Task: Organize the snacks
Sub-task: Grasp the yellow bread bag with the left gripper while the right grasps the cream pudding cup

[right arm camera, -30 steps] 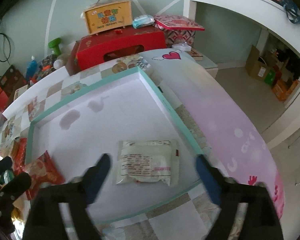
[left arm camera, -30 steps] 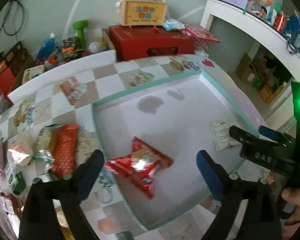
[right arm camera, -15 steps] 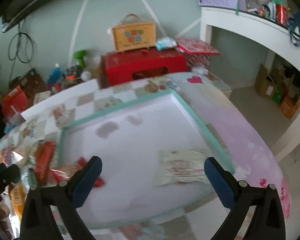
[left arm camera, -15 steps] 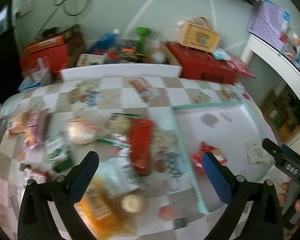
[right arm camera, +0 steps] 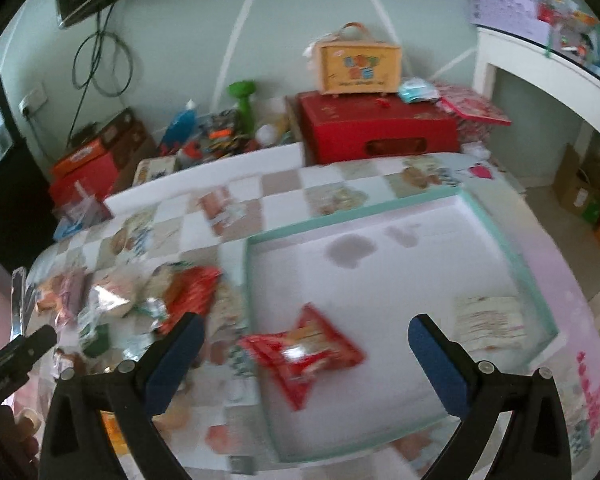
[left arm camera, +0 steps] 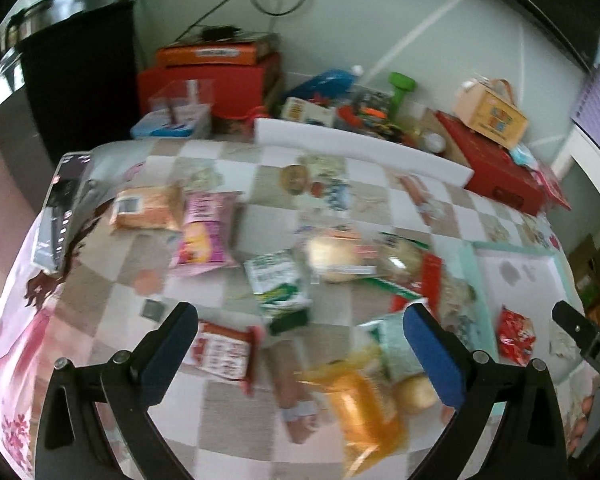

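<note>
My left gripper is open and empty above a loose pile of snacks on the checked cloth. Below it lie a green-white packet, a red-white packet and an orange packet; a pink packet lies farther back. The white tray with a teal rim holds a red packet near its left wall and a white packet at its right. My right gripper is open and hovers over the red packet without touching it. The images are blurred by motion.
A red box with a yellow carry case on top stands behind the table, next to a green dumbbell and clutter. A white foam board lines the far edge. A dark flat device lies at the left edge.
The left gripper swung left from over the tray's red packet to the snack pile. The right gripper shifted left from the white packet to the red packet. Both stayed wide.
</note>
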The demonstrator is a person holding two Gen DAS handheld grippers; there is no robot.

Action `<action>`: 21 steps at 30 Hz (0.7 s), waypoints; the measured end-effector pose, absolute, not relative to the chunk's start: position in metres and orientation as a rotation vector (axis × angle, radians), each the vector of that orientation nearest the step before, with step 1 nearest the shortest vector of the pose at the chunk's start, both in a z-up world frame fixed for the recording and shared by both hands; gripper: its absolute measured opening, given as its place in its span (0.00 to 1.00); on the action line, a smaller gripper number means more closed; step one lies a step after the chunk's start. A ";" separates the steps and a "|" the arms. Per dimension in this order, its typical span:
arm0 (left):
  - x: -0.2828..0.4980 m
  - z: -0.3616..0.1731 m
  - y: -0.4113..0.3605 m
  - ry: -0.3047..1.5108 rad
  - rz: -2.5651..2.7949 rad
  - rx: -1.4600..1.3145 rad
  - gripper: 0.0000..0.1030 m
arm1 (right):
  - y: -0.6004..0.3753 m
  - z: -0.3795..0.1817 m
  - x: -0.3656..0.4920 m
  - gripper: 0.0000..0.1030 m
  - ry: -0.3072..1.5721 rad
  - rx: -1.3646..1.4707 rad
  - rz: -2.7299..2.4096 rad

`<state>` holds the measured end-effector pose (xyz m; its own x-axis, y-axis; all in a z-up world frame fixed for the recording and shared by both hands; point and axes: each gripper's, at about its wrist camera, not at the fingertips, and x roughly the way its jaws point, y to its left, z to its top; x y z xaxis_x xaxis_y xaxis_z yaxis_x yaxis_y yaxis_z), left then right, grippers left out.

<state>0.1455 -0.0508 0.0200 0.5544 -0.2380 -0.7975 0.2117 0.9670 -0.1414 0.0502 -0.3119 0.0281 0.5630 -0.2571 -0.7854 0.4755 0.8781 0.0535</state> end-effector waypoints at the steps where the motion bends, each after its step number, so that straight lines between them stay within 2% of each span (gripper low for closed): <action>1: 0.147 0.018 -0.045 0.953 -0.260 -0.037 0.99 | -0.304 0.027 0.054 1.00 0.880 0.269 -0.432; 8: 0.148 0.004 -0.023 1.015 -0.248 -0.081 0.99 | -0.259 0.006 0.069 1.00 0.944 0.281 -0.376; 21: 0.131 -0.030 -0.047 1.204 -0.338 -0.099 0.99 | -0.213 -0.041 0.067 1.00 1.077 0.136 -0.334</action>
<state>0.1311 -0.0469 -0.0300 0.3151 -0.3080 -0.8977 0.2034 0.9458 -0.2531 0.0665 -0.2134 -0.0410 0.4295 -0.2005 -0.8805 0.3321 0.9418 -0.0524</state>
